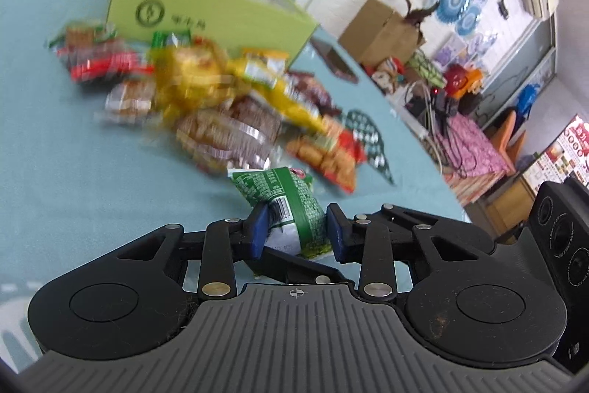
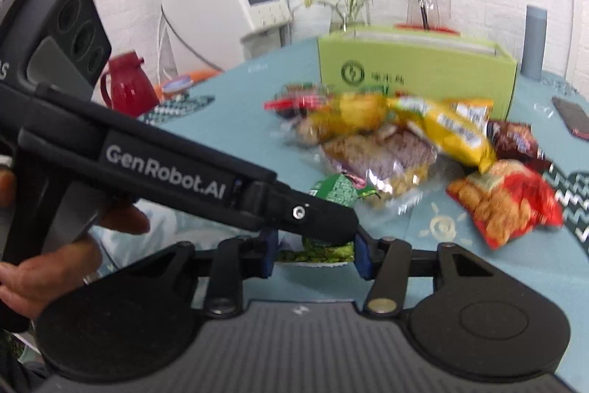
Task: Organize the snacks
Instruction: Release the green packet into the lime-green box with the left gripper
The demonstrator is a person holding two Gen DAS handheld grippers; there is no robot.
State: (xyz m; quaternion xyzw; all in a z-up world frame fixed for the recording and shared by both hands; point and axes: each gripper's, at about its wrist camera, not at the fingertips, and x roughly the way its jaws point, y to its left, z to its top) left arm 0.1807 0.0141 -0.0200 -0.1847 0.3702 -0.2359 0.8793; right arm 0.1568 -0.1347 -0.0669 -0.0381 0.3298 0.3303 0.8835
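A green snack packet (image 1: 291,205) with a barcode is pinched between the blue pads of my left gripper (image 1: 294,231), a little above the teal tablecloth. In the right wrist view the same green packet (image 2: 331,190) lies between my right gripper's (image 2: 314,255) blue pads, its lower edge (image 2: 316,255) showing there; the left gripper's black body crosses in front. A blurred pile of snacks (image 1: 221,105) lies ahead, also in the right wrist view (image 2: 405,142). A green open box (image 1: 206,10) stands behind the pile, seen too from the right (image 2: 416,69).
A dark phone (image 2: 572,116) lies at the table's right. A grey cylinder (image 2: 533,39), a vase with flowers (image 2: 349,10) and a glass jar (image 2: 427,6) stand behind the box. A red jug (image 2: 127,87) stands left. A room with clutter lies beyond the table edge (image 1: 423,120).
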